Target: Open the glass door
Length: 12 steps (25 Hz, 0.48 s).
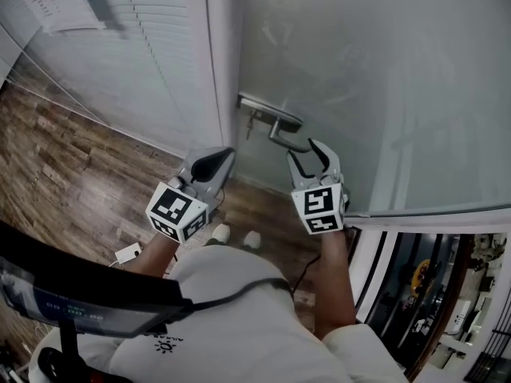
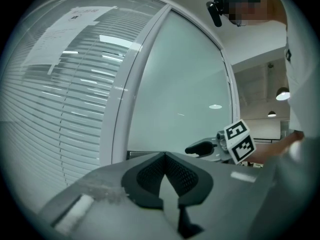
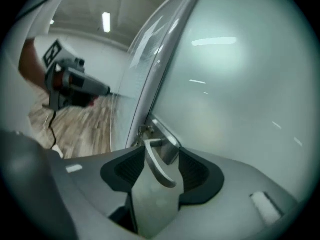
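The frosted glass door [image 1: 383,70] carries a metal lock plate [image 1: 267,110] with a curved lever handle [image 1: 287,138] near its left edge. My right gripper [image 1: 311,152] is open, and its jaws stand on either side of the handle's free end. In the right gripper view the handle [image 3: 157,166] lies between the two pads [image 3: 195,171] with a gap on each side. My left gripper [image 1: 217,159] is shut and empty. It hangs left of the handle, in front of the white door frame [image 1: 223,54]. In the left gripper view its tips [image 2: 164,156] meet.
A wall of white blinds [image 1: 136,54] with a taped paper sheet [image 1: 60,2] stands left of the frame. Wood floor [image 1: 64,174] lies below, with a white adapter and cable [image 1: 128,253]. The door's lower edge shows a room beyond [image 1: 447,294] at the bottom right.
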### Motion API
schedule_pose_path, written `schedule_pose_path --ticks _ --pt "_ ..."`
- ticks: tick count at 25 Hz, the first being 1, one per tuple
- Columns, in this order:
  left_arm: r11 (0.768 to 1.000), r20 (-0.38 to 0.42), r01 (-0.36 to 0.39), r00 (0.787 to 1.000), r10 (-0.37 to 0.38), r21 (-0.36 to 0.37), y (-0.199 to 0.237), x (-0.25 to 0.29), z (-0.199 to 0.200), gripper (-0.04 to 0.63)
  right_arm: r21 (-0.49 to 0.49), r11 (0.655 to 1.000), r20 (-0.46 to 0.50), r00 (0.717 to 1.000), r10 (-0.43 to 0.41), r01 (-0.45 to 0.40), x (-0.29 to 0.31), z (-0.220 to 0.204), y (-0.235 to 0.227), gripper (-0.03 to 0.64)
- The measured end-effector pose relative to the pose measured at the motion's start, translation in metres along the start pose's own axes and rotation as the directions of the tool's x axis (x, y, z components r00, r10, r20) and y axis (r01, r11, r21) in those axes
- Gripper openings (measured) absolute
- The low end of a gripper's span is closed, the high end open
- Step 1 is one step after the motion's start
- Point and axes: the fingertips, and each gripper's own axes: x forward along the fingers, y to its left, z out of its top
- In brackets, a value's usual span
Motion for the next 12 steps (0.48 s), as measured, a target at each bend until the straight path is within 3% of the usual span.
schedule_pose_path --ticks 2,4,8,10,11,12 --pt "1.000 -0.004 -0.010 1.000 0.010 -0.003 0.003 -0.002 -0.002 0.005 -0.143 0.989 -0.090 0.996 0.022 -0.034 0.021 -0.014 0.005 0.250" --pt "1.000 -0.007 -0.020 1.000 0.020 -0.004 0.005 -0.004 -0.003 0.003 -0.228 0.972 -0.157 0.987 0.024 -0.060 0.036 -0.029 0.009 0.259" --pt "0.999 -0.011 -0.044 0.999 0.044 -0.006 0.012 -0.007 -0.003 0.003 -0.268 0.960 -0.206 0.978 0.025 -0.081 0.052 -0.046 0.017 0.259" --pt "0.998 -0.015 -0.055 0.998 0.054 -0.008 0.013 -0.008 -0.004 0.004 -0.297 0.954 -0.188 0.982 -0.025 -0.032 0.052 -0.047 0.014 0.223" --pt "0.998 -0.018 -0.059 0.998 0.058 -0.008 0.014 -0.009 -0.004 0.003 -0.307 0.952 -0.176 0.983 -0.051 -0.005 0.052 -0.045 0.011 0.160" --pt "0.998 -0.020 -0.062 0.998 0.062 -0.009 0.014 -0.009 -0.005 0.005 -0.313 0.950 -0.164 0.984 -0.069 0.014 0.052 -0.044 0.009 0.163"
